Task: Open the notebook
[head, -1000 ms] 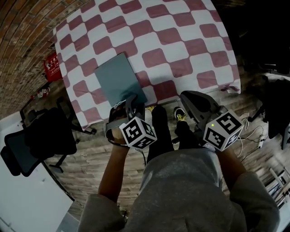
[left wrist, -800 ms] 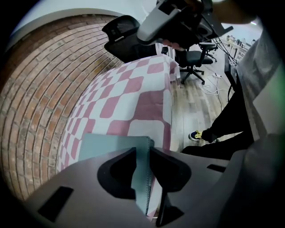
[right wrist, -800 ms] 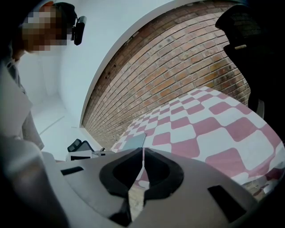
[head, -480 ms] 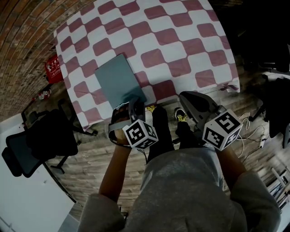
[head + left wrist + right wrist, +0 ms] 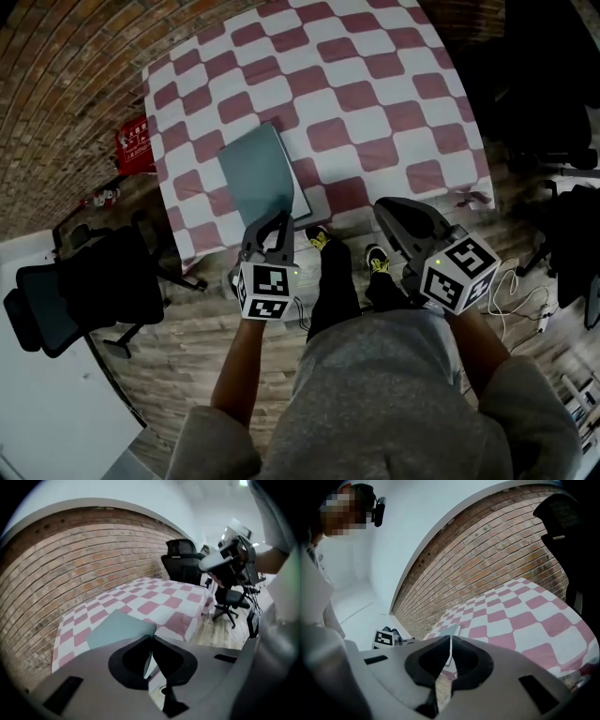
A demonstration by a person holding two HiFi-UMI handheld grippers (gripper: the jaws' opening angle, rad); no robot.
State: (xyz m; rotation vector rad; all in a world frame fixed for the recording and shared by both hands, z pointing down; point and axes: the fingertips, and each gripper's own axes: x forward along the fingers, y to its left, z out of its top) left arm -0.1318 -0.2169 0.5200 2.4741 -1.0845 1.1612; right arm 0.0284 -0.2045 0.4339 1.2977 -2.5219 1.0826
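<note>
The grey-green notebook (image 5: 255, 173) is seen lying on the near left part of the table's red-and-white checked cloth (image 5: 375, 94). It is turned a little askew, with its near end close to the table's near edge. And the near right corner is pinched by the left gripper (image 5: 278, 217): the jaws are pressed together with the cover's corner caught at their tips. The cover is raised slightly there, so that a white strip of page (image 5: 302, 199) is shown along the notebook's right edge, while the rest of the cover lies close to flat. The right gripper (image 5: 382, 206) is held off to the right, by the table's near edge and well apart from the notebook, its jaws brought together with nothing between them. A brick wall (image 5: 66, 84) is seen beyond the table's left side, and a black office chair (image 5: 80, 291) is parked on the wooden floor (image 5: 178, 337) to the left.
</note>
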